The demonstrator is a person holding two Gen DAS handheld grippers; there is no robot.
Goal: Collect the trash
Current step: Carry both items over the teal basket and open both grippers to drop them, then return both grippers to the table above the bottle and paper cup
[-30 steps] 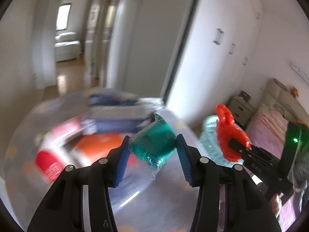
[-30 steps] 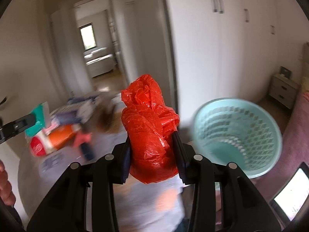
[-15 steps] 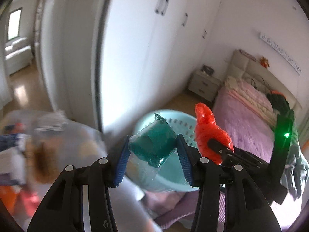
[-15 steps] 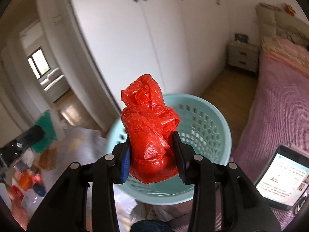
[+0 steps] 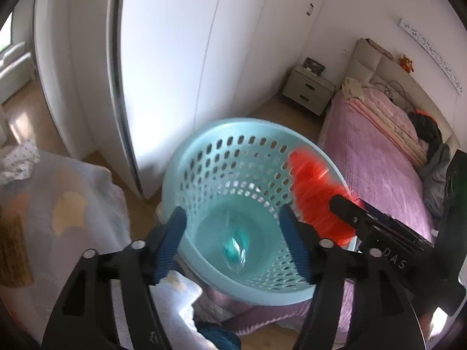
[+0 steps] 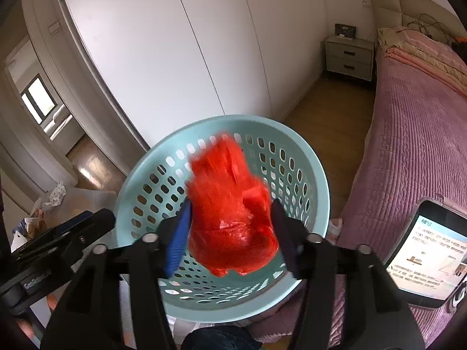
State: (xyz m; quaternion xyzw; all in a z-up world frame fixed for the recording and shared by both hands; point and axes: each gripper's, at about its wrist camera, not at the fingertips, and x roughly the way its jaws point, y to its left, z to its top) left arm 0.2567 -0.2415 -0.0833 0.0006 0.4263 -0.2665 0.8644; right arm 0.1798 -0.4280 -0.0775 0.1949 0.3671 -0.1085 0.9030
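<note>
A pale teal perforated basket (image 5: 186, 157) stands below both grippers; it also shows in the right wrist view (image 6: 318, 175). My left gripper (image 5: 233, 242) is open and empty above it. A teal plastic packet (image 5: 235, 249) lies blurred at the basket's bottom. In the right wrist view my right gripper (image 6: 230, 233) has its jaws spread, and the crumpled red plastic bag (image 6: 230, 218) sits blurred between them over the basket. The red bag (image 5: 315, 198) and the right gripper also show at the right of the left wrist view.
White wardrobe doors (image 6: 175, 58) stand behind the basket. A bed with a pink cover (image 6: 414, 122) lies to the right, a nightstand (image 6: 348, 54) at its head. A phone (image 6: 429, 253) lies on the bed edge. A cluttered cloth-covered table (image 5: 58, 218) is at the left.
Both grippers swung from the table to above the basket. My left gripper opened and the teal packet fell into the basket. My right gripper's jaws spread and the red bag blurs.
</note>
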